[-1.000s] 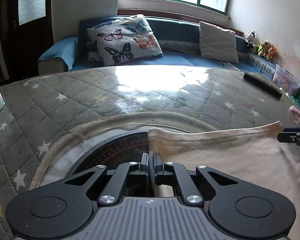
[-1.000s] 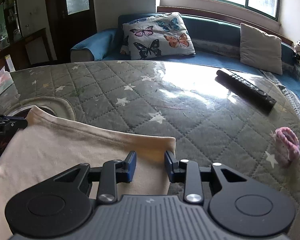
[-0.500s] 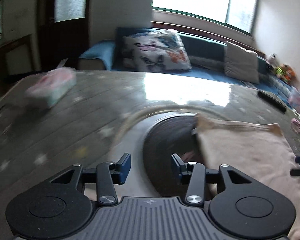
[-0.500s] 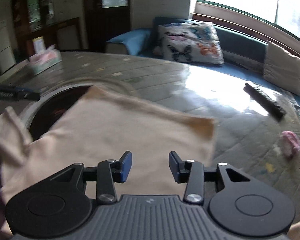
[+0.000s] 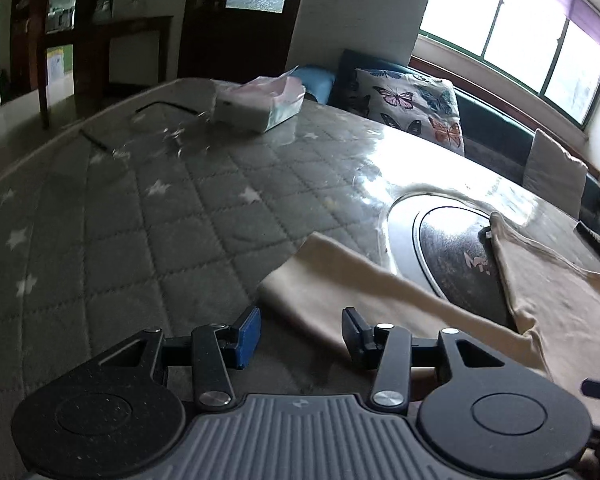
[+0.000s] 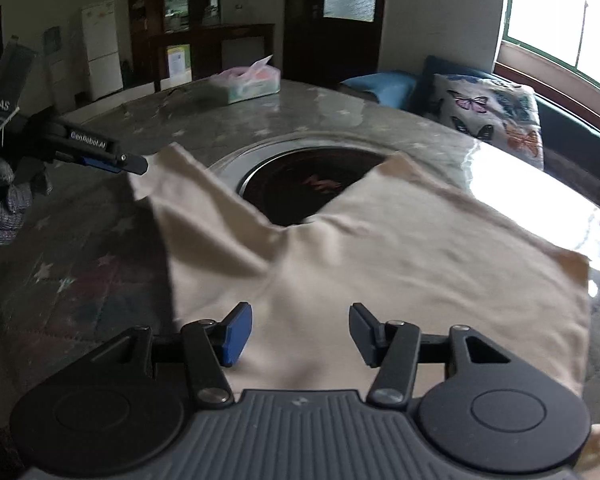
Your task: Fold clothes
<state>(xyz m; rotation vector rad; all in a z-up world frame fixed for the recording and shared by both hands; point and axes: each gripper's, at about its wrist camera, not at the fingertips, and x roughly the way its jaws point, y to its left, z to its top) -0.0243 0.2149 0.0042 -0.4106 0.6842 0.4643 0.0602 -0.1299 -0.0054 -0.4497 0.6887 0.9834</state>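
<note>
1 cream shirt (image 6: 400, 264) lies flat on the quilted table (image 5: 140, 216) – 1 tissue box (image 5: 260, 104) at 12. Left gripper (image 5: 300, 332) fingers apart, empty; right gripper (image 6: 300, 332) fingers opening above the shirt – holding nothing.
</note>
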